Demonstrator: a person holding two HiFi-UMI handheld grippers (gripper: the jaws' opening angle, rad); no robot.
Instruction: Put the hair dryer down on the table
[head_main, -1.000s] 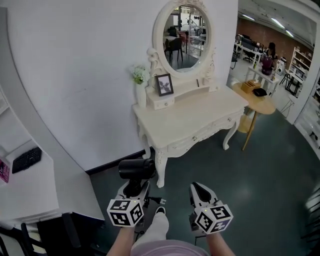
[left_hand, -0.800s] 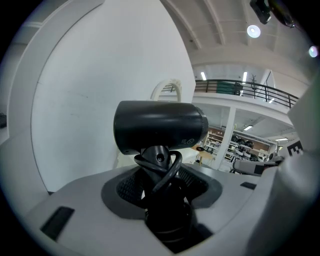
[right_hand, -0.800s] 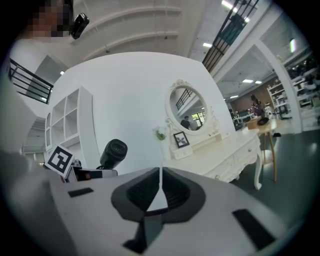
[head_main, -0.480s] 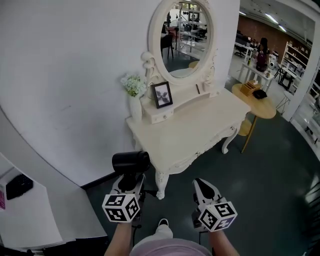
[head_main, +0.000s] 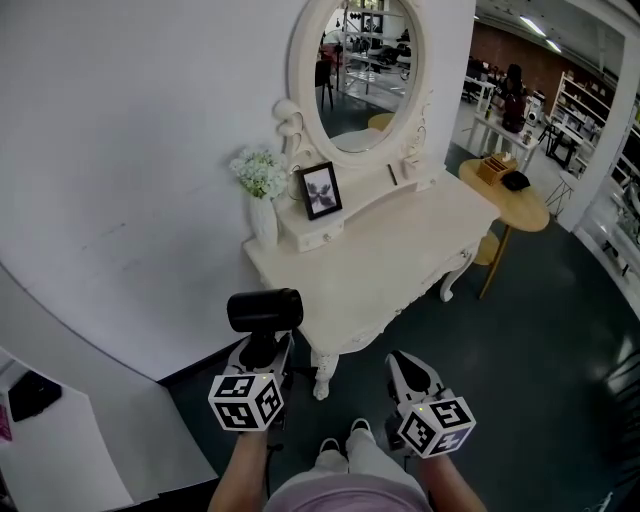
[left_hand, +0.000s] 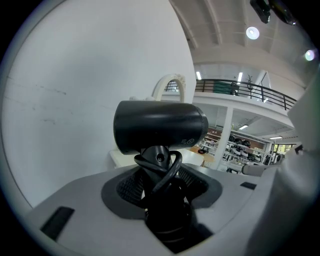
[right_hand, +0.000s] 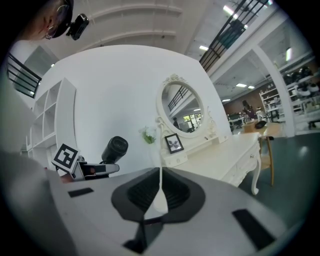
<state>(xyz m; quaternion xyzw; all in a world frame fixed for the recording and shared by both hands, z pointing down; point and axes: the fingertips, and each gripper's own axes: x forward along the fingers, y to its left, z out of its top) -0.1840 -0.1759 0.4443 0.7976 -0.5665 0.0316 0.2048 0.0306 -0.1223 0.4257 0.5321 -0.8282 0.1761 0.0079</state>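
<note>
A black hair dryer (head_main: 265, 311) stands upright in my left gripper (head_main: 262, 350), which is shut on its handle, with the cord looped around the handle. In the left gripper view the hair dryer (left_hand: 160, 126) has its barrel lying across, above the jaws of the left gripper (left_hand: 159, 186). It hangs in the air just off the front left corner of the cream dressing table (head_main: 390, 265). My right gripper (head_main: 404, 364) is shut and holds nothing; it hovers over the floor in front of the table. In the right gripper view the pads of the right gripper (right_hand: 160, 174) meet.
At the back of the dressing table stand an oval mirror (head_main: 365, 75), a framed photo (head_main: 320, 190) and a white vase of flowers (head_main: 262, 195). A round wooden side table (head_main: 515, 198) stands at its right end. A white wall curves along the left. The person's feet (head_main: 345, 442) are below.
The whole view has come closer to the dressing table. Both grippers have moved forward with it, and the hair dryer stays in the left grip, now close to the table's front left corner.
</note>
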